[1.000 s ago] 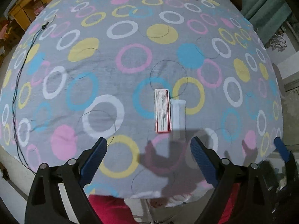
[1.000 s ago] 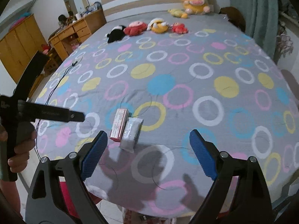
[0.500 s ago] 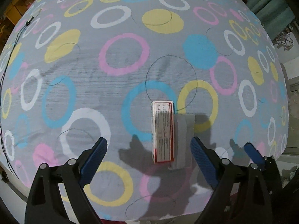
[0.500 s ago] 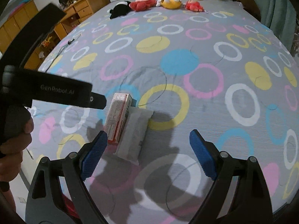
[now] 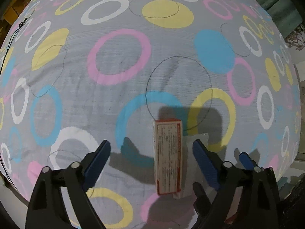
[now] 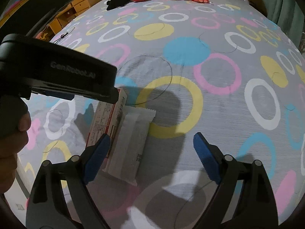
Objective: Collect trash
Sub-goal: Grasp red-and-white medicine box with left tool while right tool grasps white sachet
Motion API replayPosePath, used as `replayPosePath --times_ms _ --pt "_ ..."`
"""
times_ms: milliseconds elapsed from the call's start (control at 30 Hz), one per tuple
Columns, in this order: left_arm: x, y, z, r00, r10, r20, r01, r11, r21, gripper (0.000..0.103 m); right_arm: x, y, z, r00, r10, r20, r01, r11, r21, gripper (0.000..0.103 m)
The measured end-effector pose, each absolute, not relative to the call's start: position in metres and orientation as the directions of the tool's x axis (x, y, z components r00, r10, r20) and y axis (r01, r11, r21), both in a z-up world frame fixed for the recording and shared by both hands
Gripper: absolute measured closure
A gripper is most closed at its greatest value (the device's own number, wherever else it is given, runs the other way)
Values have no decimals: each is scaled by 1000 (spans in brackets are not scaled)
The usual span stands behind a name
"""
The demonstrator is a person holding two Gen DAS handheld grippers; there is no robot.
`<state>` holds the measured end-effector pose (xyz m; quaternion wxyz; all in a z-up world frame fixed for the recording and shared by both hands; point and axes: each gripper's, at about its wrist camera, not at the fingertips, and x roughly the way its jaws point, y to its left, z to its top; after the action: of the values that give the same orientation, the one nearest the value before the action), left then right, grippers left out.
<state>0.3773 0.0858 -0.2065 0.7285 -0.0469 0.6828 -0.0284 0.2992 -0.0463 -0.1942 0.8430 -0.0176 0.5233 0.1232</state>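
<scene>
Grey bedsheet (image 5: pixel 118 103) – pastel rings, red-edged white box (image 5: pixel 167 156), blue-padded tools

On the grey ring-patterned bed (image 6: pixel 219 114), a red-and-white cardboard box (image 5: pixel 167 156) lies touching the left of a white plastic packet (image 6: pixel 131 145).

Both grippers dropped closer to bed (image 5: pixel 118 87). Box (image 5: pixel 167 156) + white packet (image 6: pixel 131 143) now larger in view, box between L gripper (image 5: pixel 151 152) jaws, which are closing, no contact yet. Packet between R gripper (image 6: pixel 152 145) jaws.

Open bedspread (image 5: pixel 122 103) all around, box (image 5: pixel 167 156) touching wrapper (image 6: pixel 131 145), no gap between
</scene>
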Motion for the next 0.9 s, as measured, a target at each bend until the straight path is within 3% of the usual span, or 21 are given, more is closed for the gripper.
replayPosePath --times_ms 367,433,633,700,733,900 --pt "388 91 -224 41 -124 -991 -44 991 -126 27 313 -35 -215 404 179 -897 -205 973 101 16" --pt "390 90 -226 40 -125 -991 -43 991 -127 30 315 -32 -220 394 172 -903 -206 974 96 23" --pt "389 87 -236 22 -137 -990 -48 989 -137 35 314 -26 -225 415 145 -898 -199 978 66 24" --pt "386 85 -237 29 -128 -991 -48 990 -129 38 313 -26 -226 422 140 -896 -191 979 63 30" --pt "385 83 -238 32 -115 -993 -43 992 -116 40 314 -26 -227 427 127 -895 -187 981 50 38" --pt "382 78 -237 43 -87 -995 -30 996 -89 58 311 -19 -225 451 107 -886 -197 980 19 57"
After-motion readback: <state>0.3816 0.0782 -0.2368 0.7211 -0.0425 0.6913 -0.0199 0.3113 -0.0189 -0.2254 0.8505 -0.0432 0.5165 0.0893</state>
